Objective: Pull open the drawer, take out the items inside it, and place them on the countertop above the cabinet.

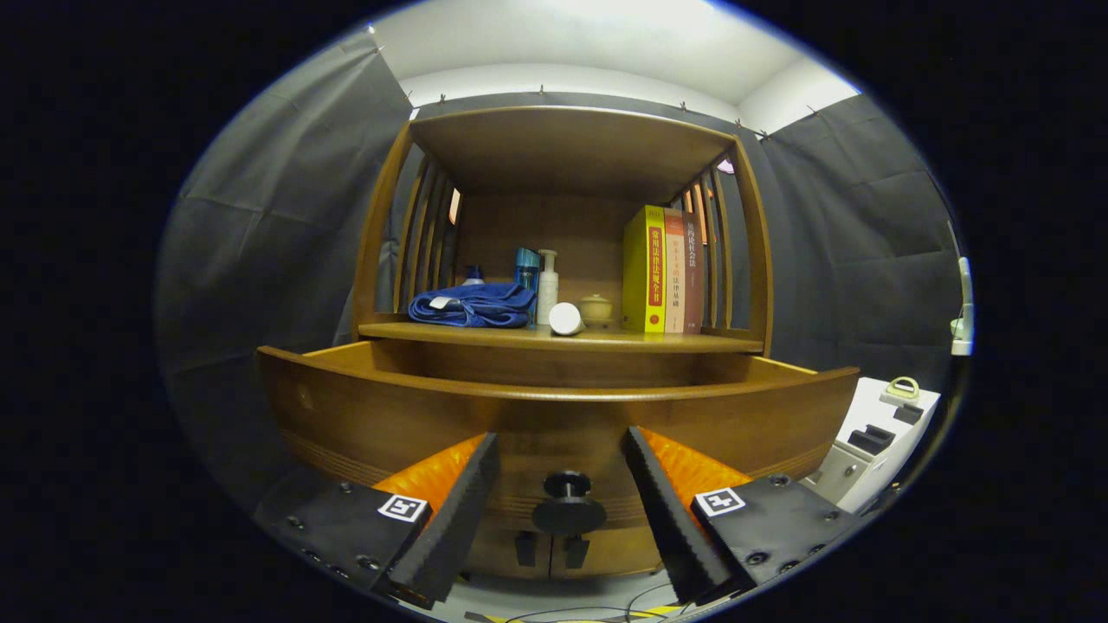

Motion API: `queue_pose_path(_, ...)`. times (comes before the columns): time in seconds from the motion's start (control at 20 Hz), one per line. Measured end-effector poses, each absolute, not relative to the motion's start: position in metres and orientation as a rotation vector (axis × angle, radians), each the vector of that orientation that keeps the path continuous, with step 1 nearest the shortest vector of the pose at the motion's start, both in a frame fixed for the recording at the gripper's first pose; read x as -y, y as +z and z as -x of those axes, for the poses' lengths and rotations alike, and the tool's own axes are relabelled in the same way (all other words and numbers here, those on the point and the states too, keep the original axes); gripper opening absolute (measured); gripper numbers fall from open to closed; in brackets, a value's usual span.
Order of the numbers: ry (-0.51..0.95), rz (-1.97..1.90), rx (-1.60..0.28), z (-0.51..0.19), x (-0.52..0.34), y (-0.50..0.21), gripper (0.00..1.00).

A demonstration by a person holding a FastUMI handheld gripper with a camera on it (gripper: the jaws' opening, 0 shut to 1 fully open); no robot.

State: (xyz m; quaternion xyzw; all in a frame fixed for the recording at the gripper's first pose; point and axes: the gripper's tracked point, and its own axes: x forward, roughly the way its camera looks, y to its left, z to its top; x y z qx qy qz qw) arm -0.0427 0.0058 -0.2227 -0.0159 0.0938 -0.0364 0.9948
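You had the gripper [563, 510] spread wide, its matt black fingers [454, 510] ribbed on the inner faces and backed with bright orange plastic, either side of the drawer's smooth black knob [568, 502] without touching it. The drawer [415, 415] front was polished brown wood with a soft sheen. On the wooden countertop [485, 331] above the drawer lay a crumpled blue cloth [472, 305], a smooth white plastic bottle [547, 285] and glossy-spined books [665, 270].
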Motion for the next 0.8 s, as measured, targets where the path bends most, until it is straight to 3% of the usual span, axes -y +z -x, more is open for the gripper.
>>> queue_pose_path(0.8, -0.078, 0.047, -0.239, -0.080, 0.001, -0.239, 0.97)
